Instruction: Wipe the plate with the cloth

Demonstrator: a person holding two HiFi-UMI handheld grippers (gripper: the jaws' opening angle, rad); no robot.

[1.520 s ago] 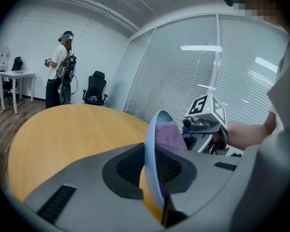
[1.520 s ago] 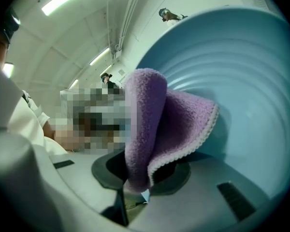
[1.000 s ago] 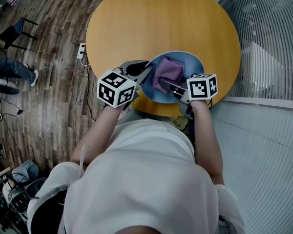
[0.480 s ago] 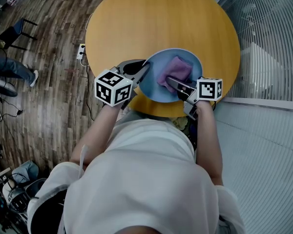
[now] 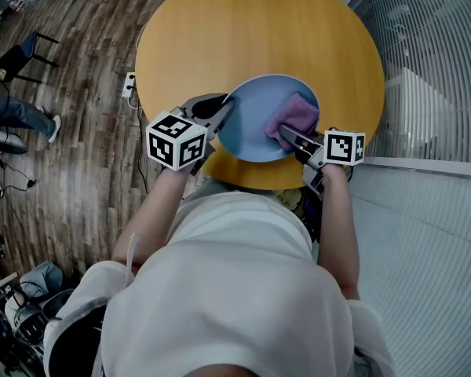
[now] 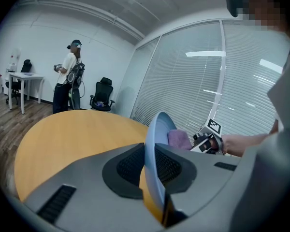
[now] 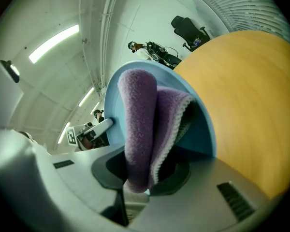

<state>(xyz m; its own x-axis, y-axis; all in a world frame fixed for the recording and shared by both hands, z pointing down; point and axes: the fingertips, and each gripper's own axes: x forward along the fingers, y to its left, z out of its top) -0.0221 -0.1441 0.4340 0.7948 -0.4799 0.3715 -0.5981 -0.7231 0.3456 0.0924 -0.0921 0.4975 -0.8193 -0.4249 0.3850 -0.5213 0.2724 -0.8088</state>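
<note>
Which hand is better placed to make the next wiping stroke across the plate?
Right. The right tool grips the purple cloth, which lies on the plate at its right side. The left tool is clamped on the plate's rim, steadying it.

I see a smooth, faintly glossy blue plate (image 5: 251, 120), a fuzzy purple cloth (image 5: 298, 115) with a stitched edge, a smooth matt wooden table (image 5: 251, 30) and a grained plank floor (image 5: 71, 132).
</note>
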